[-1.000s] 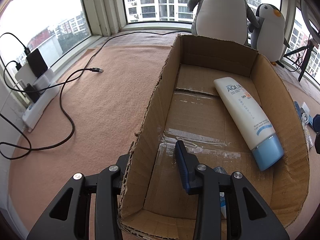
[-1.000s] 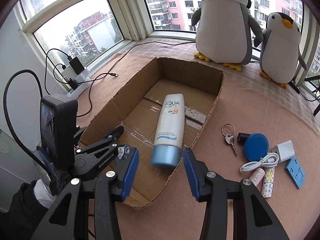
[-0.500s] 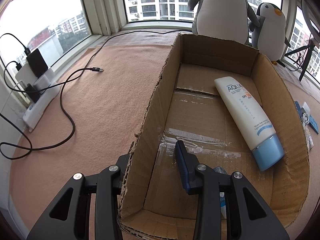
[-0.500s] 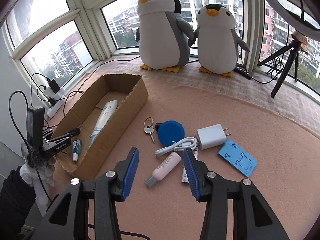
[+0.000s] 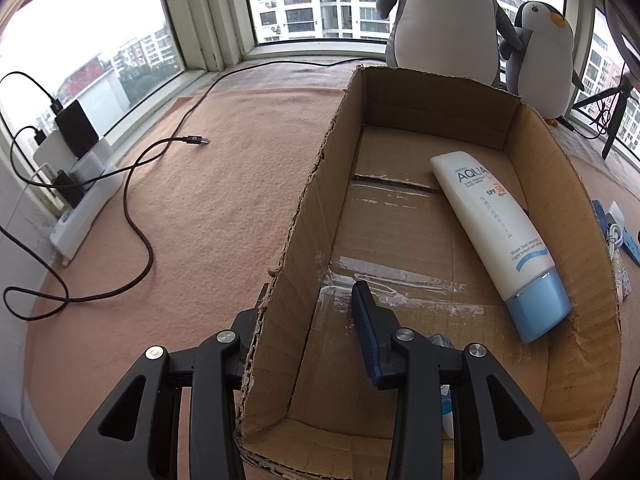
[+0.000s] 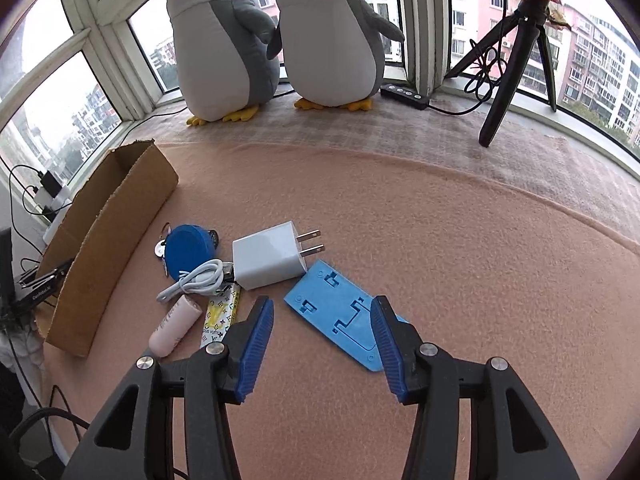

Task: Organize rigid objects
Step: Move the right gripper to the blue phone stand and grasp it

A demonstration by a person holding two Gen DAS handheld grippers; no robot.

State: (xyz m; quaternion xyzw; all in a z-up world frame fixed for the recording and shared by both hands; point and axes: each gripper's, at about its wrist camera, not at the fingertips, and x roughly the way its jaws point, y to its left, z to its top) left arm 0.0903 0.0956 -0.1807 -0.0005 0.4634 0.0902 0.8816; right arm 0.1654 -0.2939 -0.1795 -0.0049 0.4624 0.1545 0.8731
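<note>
Blue plastic stand (image 6: 347, 316) lies flat on the peach mat (image 6: 460, 248), near its front edge, just R of the white charger (image 6: 269, 261). Long axis runs diagonal, far-left to near-right; slotted face up. Right gripper (image 6: 322, 344) hovers over it, fingers spread, jaws just been opening, nothing pinched yet. Best approach, likely: roll wrist to straddle the short width, then drop low since it's thin. Left gripper (image 5: 310, 330) pinches the cardboard box (image 5: 592, 264) wall, steadying it.
</note>
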